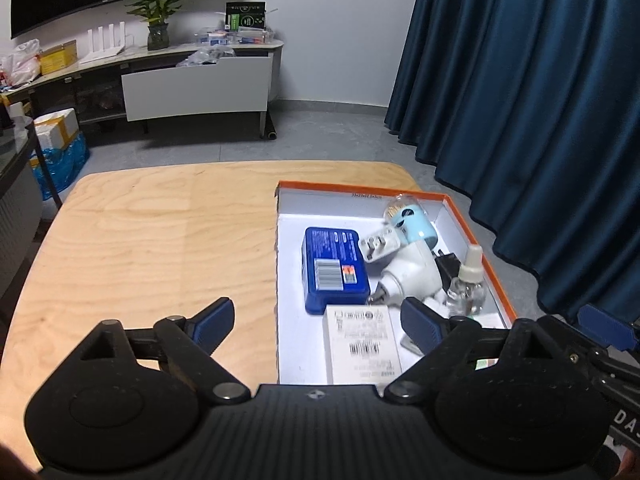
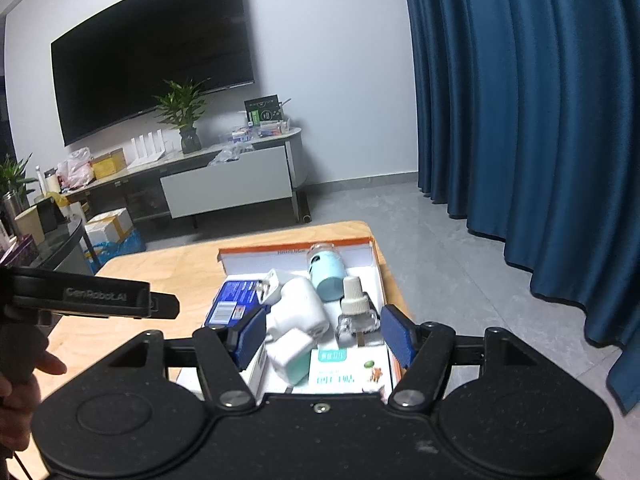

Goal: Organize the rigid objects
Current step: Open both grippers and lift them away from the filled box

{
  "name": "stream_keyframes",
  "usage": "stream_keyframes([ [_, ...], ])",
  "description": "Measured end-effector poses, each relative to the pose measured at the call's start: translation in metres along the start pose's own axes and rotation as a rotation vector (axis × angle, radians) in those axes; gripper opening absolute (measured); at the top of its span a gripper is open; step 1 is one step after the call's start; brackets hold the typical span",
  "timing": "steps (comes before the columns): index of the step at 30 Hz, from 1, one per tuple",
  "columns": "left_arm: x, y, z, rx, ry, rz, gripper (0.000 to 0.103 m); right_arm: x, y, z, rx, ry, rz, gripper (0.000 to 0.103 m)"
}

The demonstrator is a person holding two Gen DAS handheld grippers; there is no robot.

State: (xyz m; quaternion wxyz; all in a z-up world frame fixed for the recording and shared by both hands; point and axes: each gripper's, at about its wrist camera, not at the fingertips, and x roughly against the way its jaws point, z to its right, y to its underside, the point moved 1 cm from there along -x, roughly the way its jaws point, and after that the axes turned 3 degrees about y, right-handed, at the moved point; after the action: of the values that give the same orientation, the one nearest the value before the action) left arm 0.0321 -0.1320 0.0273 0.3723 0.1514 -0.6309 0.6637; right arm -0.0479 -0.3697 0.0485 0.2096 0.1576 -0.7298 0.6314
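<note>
Clutter fills the box (image 1: 472, 220) at the table's (image 1: 160, 240) right. Both the left gripper (image 1: 316, 320) and right gripper (image 2: 322, 334) hang released, empty. Any careless dip could topple the upright bottle (image 2: 354, 304).

Both views are dim and cool-toned, lit evenly by soft indoor light with no visible source. The box (image 1: 472, 216) interior glows brightest, nearly washed out at its far wall. Faint soft shadows lie under the left gripper (image 1: 318, 320) on the tabletop (image 1: 140, 240). Fisheye bending curves the curtain (image 2: 520, 120) at 3 o'clock and the TV (image 2: 152, 52) at 10 o'clock. Corners darken. Items in the box look slightly smeared, and print is unreadable.
</note>
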Motion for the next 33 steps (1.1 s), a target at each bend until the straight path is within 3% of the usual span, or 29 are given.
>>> stream_keyframes([
  [12,0.027,0.044,0.021,-0.017,-0.037,0.007,0.103,0.021,0.016,0.003,0.012,-0.03,-0.046,0.08],
  [24,0.039,0.075,0.036,-0.028,-0.077,-0.031,0.103,0.04,0.034,0.01,0.024,-0.007,-0.062,0.083],
  [33,0.044,0.078,0.039,-0.043,-0.088,-0.029,0.103,0.043,0.035,0.011,0.025,0.008,-0.068,0.083],
])
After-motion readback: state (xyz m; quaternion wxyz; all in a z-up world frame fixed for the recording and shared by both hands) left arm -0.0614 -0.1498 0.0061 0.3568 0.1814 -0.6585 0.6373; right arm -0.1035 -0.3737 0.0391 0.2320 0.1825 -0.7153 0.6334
